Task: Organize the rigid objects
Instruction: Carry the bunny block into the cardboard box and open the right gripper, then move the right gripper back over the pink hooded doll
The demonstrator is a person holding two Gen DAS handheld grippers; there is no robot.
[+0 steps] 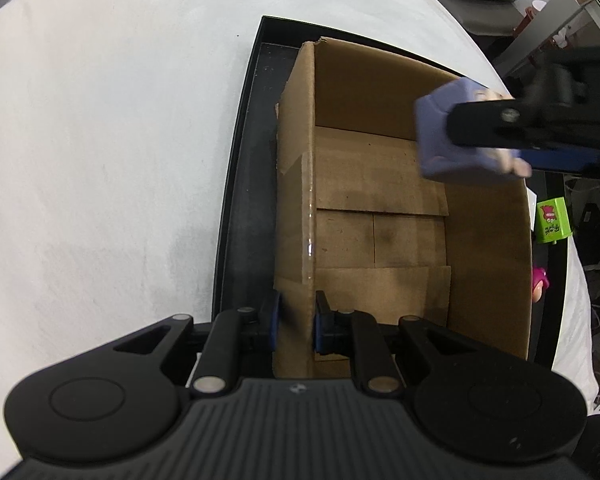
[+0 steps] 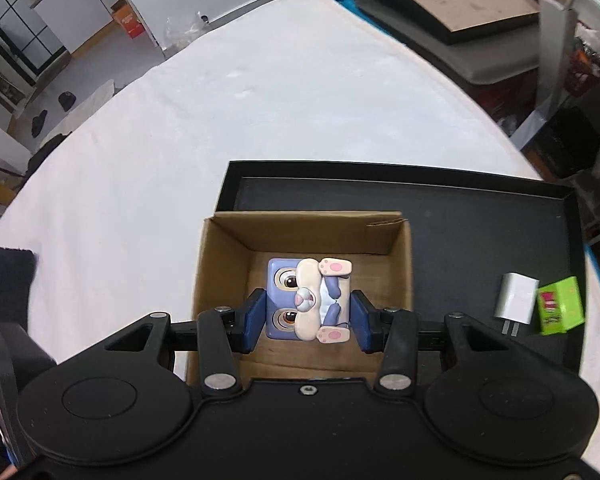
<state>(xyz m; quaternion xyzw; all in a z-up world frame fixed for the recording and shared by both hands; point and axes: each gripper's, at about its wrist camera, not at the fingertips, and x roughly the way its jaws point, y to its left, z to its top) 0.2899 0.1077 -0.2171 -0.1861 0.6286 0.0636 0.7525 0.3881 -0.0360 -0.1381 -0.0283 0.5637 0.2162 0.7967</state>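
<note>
Two views give us one scene, and neither shows all of it. Largest is the white-covered table (image 2: 260, 100), its far edge running out of frame at twelve o'clock in the right wrist view. On it lies the black tray (image 2: 480, 208), its near rim hidden under our right gripper's body. At nine o'clock within the tray stands the open cardboard box (image 2: 224, 248); we see only bare flaps on its floor, though the near part of that floor is covered by the tools. From the left wrist view the tray's right half is mostly blocked by the box wall.

Our left gripper (image 1: 296, 320) is clenched on the box's near-left wall, one pad outside and one inside. Our right gripper (image 2: 307, 316) grasps the purple rabbit toy block (image 2: 300, 300), pads pressed on both sides, above the box opening; in the left wrist view the block is blurred at two o'clock and we cannot make out its face.

At three o'clock in the tray, outside the box, a white charger plug (image 2: 516, 298) lies just beside a small green carton (image 2: 560, 310). A pink object (image 1: 540, 284) shows at four o'clock in the left view, cut off by the box wall, too little visible to identify.
</note>
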